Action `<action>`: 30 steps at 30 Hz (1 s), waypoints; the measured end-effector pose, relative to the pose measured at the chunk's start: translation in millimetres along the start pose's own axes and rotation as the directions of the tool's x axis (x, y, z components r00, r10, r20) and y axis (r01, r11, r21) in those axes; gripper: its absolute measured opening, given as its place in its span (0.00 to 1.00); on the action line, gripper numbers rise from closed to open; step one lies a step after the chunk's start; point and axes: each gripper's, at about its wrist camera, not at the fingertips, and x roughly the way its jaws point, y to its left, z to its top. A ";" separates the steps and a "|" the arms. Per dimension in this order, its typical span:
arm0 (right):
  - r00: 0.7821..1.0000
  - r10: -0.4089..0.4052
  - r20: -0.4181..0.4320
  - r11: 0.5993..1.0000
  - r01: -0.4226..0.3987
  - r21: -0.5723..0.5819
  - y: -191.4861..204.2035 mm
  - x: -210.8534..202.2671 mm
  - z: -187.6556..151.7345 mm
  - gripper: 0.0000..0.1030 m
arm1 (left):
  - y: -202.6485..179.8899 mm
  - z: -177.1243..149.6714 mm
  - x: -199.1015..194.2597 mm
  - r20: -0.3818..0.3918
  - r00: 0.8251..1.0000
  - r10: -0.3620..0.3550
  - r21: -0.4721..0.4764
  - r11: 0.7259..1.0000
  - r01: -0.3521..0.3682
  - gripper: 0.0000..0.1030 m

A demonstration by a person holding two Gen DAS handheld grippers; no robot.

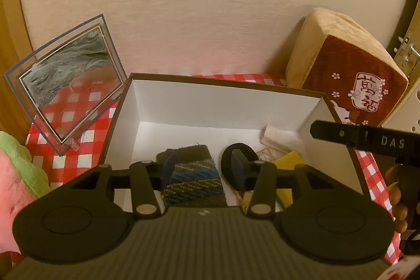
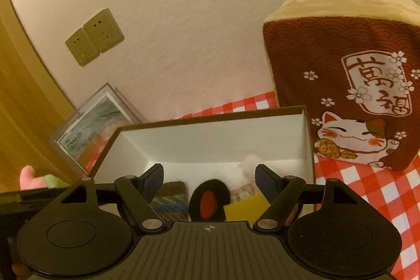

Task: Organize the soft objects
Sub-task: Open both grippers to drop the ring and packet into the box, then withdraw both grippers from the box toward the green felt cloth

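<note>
While both grippers hang over the white box point(image 1: 168, 106), the knitted cloth point(image 1: 194, 175) lies on its floor at seven o'clock, the black pad point(image 1: 231, 159) at six, the yellow sponge point(image 2: 244, 206) at five. The left gripper point(image 1: 202, 167) stands part spread, empty; the right gripper point(image 2: 210, 183) stands wide, empty (nothing pinched). I judge the drop finished: lift straight up, clearing the rim, then fetch the pink and green plush point(image 1: 15, 169) at nine o'clock.

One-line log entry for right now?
left gripper open | right gripper open | knit cloth, black pad in box
</note>
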 end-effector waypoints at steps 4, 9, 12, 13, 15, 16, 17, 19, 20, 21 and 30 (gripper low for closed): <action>1.000 -0.002 -0.018 1.000 0.002 -0.008 0.4 -7.8 -4.4 0.74 | -3.2 -2.5 -7.7 0.000 1.000 0.001 0.004 1.000 -0.001 0.46; 1.000 -0.009 -0.019 1.000 0.008 -0.016 1.0 -23.1 -12.2 0.74 | -5.1 -5.7 -18.1 0.001 1.000 0.009 -0.002 1.000 -0.009 0.48; 1.000 -0.014 -0.019 1.000 0.013 -0.014 0.1 -33.0 -16.8 0.74 | -5.8 -9.8 -27.1 0.002 1.000 0.004 -0.012 1.000 -0.004 0.49; 1.000 -0.014 -0.019 1.000 0.013 -0.015 -0.2 -36.5 -18.1 0.74 | -6.5 -11.3 -30.0 0.001 1.000 0.004 -0.015 1.000 -0.004 0.49; 1.000 -0.015 -0.022 1.000 0.014 -0.020 0.2 -43.6 -22.2 0.74 | -8.8 -15.3 -37.3 0.004 1.000 0.004 -0.017 1.000 -0.004 0.49; 1.000 -0.015 -0.022 1.000 0.015 -0.019 -0.1 -47.7 -24.3 0.75 | -10.1 -17.4 -40.9 0.004 1.000 0.004 -0.017 1.000 -0.004 0.49; 1.000 -0.016 -0.022 1.000 0.015 -0.017 -0.1 -51.1 -26.1 0.75 | -11.7 -19.8 -45.3 0.004 1.000 0.004 -0.017 1.000 -0.004 0.49; 1.000 -0.010 -0.025 1.000 0.010 -0.009 -0.1 -59.5 -30.0 0.75 | -14.3 -24.3 -53.2 0.006 1.000 0.005 -0.018 1.000 -0.004 0.49; 1.000 -0.007 -0.027 1.000 0.007 -0.005 -0.1 -63.5 -32.0 0.75 | -15.8 -27.0 -57.7 0.006 1.000 0.003 -0.019 1.000 -0.003 0.49; 1.000 -0.007 -0.027 1.000 0.007 -0.001 -0.2 -67.9 -34.0 0.75 | -17.2 -29.4 -61.9 0.007 1.000 0.002 -0.020 1.000 -0.002 0.50; 0.999 -0.005 -0.031 1.000 0.005 0.025 -4.0 -106.8 -56.9 0.75 | -27.8 -60.1 -99.5 0.003 1.000 -0.012 -0.039 0.999 0.012 0.51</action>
